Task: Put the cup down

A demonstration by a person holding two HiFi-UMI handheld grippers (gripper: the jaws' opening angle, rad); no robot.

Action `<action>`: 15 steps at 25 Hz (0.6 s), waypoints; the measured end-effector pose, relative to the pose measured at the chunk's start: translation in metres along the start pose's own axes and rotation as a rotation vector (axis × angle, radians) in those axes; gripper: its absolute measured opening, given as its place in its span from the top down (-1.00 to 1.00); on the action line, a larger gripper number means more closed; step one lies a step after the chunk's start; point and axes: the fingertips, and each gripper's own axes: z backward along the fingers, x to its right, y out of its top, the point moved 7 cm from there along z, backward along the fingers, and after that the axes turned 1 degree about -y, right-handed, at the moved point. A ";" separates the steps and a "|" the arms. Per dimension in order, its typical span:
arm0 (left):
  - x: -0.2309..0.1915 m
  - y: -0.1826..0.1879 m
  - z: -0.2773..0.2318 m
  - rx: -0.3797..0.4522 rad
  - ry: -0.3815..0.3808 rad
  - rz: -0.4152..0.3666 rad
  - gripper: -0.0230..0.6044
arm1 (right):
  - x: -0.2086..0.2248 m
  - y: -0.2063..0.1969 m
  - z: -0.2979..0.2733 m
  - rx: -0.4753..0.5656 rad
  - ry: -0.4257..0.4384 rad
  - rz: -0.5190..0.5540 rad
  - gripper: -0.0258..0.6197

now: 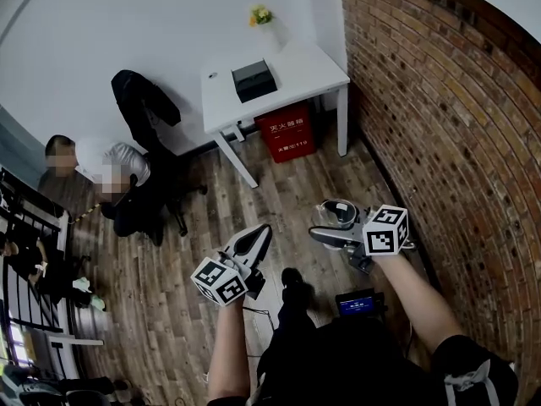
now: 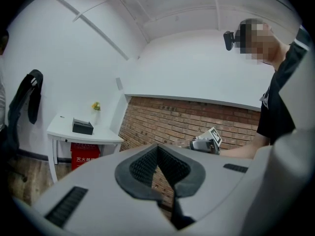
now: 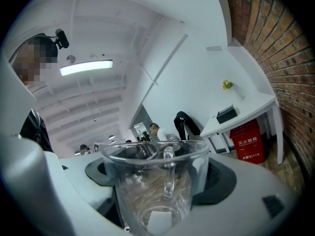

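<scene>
Far left in the head view: two persons and one dark jacket hung on a chair.

One left gripper is held out level above the wooden floor. Its two jaws are pressed together at the tips, with nothing between them.

One white table stands at the back wall. It carries one black box and one yellow flower. One red box stands under it.

One right gripper has its two jaws spread wide and clamped on one clear glass cup, one pad on each side. The cup is upright, in the air above the floor, well apart from the table, and its one handle faces away from the gripper camera.

One brick wall runs along the right.
</scene>
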 end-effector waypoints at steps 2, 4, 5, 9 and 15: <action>-0.021 0.001 -0.008 -0.003 -0.005 0.005 0.90 | 0.013 0.005 -0.013 0.000 -0.005 0.000 -0.41; -0.045 0.004 -0.018 -0.004 -0.019 0.007 0.90 | 0.029 0.011 -0.026 0.000 -0.017 0.001 -0.41; -0.058 0.006 -0.024 -0.002 -0.029 0.011 0.90 | 0.038 0.016 -0.033 0.001 -0.028 0.001 -0.41; -0.115 0.023 -0.048 -0.003 -0.067 0.016 0.90 | 0.073 0.041 -0.070 0.023 -0.061 -0.019 -0.40; -0.209 0.060 -0.068 -0.017 -0.101 0.002 0.90 | 0.116 0.093 -0.145 0.072 -0.085 -0.031 -0.41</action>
